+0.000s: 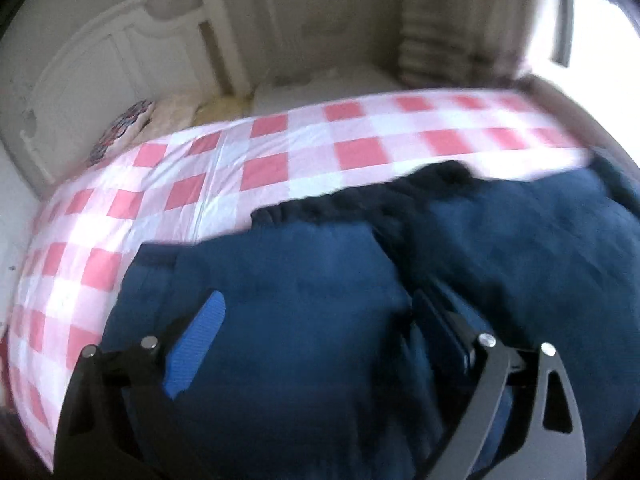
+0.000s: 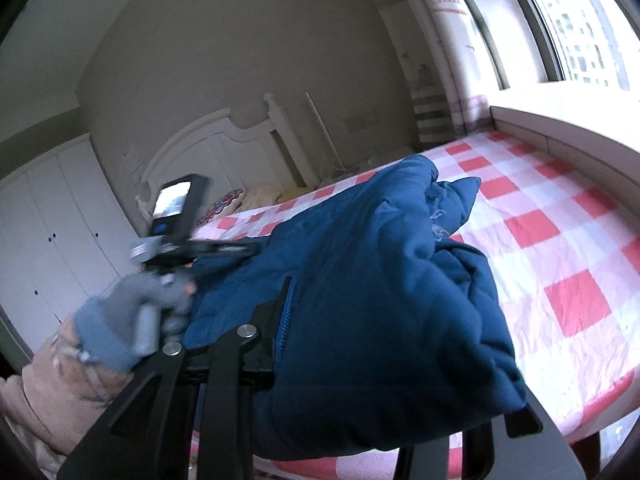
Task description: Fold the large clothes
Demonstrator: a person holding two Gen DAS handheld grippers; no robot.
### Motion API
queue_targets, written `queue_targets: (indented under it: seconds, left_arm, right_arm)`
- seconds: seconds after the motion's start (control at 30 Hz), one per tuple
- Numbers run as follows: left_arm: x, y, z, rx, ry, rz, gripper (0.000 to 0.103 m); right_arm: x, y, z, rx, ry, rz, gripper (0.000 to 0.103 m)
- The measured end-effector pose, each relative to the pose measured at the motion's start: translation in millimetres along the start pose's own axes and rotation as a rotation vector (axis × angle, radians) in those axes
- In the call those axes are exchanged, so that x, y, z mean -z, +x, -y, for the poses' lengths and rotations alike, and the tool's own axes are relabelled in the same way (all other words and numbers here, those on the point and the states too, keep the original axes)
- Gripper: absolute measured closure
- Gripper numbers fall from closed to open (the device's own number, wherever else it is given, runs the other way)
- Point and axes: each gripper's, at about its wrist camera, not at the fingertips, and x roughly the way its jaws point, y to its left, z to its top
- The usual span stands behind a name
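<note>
Blue padded coat (image 1: 320, 300) bunched on the near side of a bed (image 1: 280, 152) with a pink-and-white checked cover, filling the lower half of the left wrist view. Darker fuzzy trim (image 1: 360, 196) along the coat's far edge. Left gripper (image 1: 316, 320) spread wide, coat fabric bulging between the two fingers; blue ribbed pad (image 1: 200, 344) bare on the left finger, right finger sunk in a fold (motion blur softens the edges).

Seen from the right wrist: coat (image 2: 380, 280) lifted in a thick, doubled-over heap, its near part draped over the right gripper (image 2: 360, 360). Left finger (image 2: 284, 320) pressed against the fabric, right finger buried under the cloth, so cannot tell whether shut or apart. Gloved left hand (image 2: 136, 312) at far left, around the other gripper's handle, small lit screen (image 2: 172, 200) above it. White headboard (image 2: 224, 140), wardrobe (image 2: 52, 216) and window (image 2: 580, 20) beyond.
</note>
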Motion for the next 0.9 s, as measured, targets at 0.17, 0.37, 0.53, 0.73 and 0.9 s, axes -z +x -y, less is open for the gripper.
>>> queue_targets:
  seconds: [0.17, 0.37, 0.53, 0.73, 0.9]
  left_arm:
    - [92.8, -72.1, 21.9, 0.076, 0.133, 0.075, 0.006]
    - [146.7, -74.8, 28.9, 0.107, 0.18, 0.102, 0.007]
    - [140.3, -116.4, -48.4, 0.379, 0.008, 0.154, 0.008]
    - [158.7, -174.8, -246.2, 0.125, -0.457, 0.311, 0.009]
    - [185.0, -194.8, -291.9, 0.055, -0.535, 0.34, 0.008]
  right_arm:
    - [-5.7, -2.9, -12.2, 0.013, -0.022, 0.008, 0.064]
    - [-26.3, 0.9, -81.6, 0.011, -0.239, 0.029, 0.064]
    - [-34.9, 23.3, -181.2, -0.007, -0.525, 0.049, 0.064]
    - [29.7, 89.7, -309.0, -0.024, -0.967, -0.048, 0.063]
    - [150.4, 168.3, -353.2, 0.024, -1.379, -0.285, 0.044]
